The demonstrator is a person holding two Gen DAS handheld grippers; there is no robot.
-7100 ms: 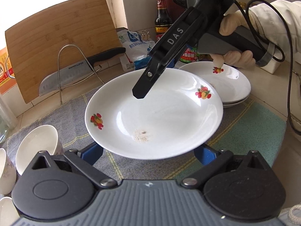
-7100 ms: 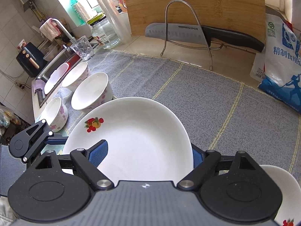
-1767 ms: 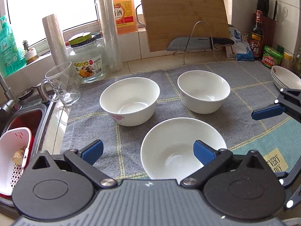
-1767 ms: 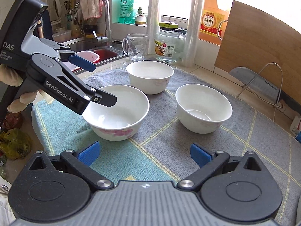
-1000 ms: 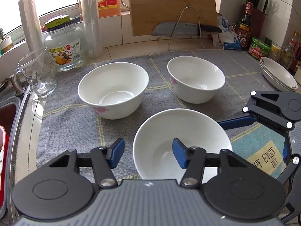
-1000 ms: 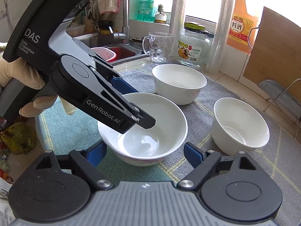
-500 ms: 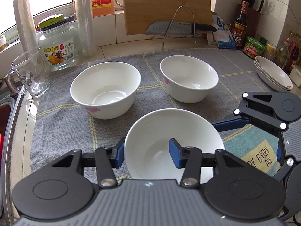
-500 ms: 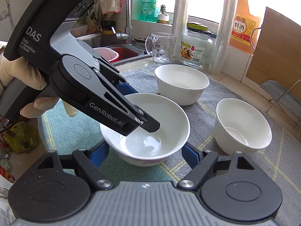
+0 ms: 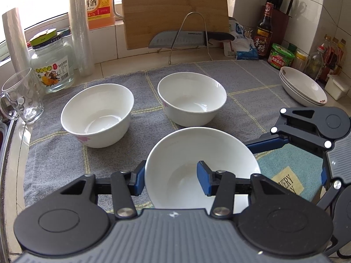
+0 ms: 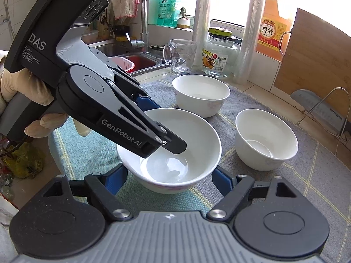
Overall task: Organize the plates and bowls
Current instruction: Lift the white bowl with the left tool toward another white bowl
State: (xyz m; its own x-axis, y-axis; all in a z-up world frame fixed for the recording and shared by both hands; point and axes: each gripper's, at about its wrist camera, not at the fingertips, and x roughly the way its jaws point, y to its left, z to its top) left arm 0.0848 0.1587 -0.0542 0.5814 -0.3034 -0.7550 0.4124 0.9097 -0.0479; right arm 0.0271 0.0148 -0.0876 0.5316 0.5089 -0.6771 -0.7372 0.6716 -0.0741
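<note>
Three white bowls sit on a grey-and-teal cloth (image 9: 241,81). My left gripper (image 9: 170,178) is shut on the rim of the nearest bowl (image 9: 186,151), one finger inside and one outside; it shows tilted in the right wrist view (image 10: 182,135). My right gripper (image 10: 169,178) is open, its blue pads on either side of this bowl's base. The left bowl (image 9: 96,114) and the middle bowl (image 9: 192,98) stand upright further back. A stack of white plates (image 9: 302,86) sits at the far right.
A glass mug (image 9: 20,96), a jar (image 9: 51,65), film rolls and an orange bottle line the back left. A cutting board (image 9: 175,11) and knife on a wire rack (image 9: 188,38) stand behind. Sauce bottles crowd the back right. A sink (image 10: 133,62) lies left.
My left gripper has closed onto the nearest bowl's rim and tilted it up a little. My right gripper has moved in around the same bowl.
</note>
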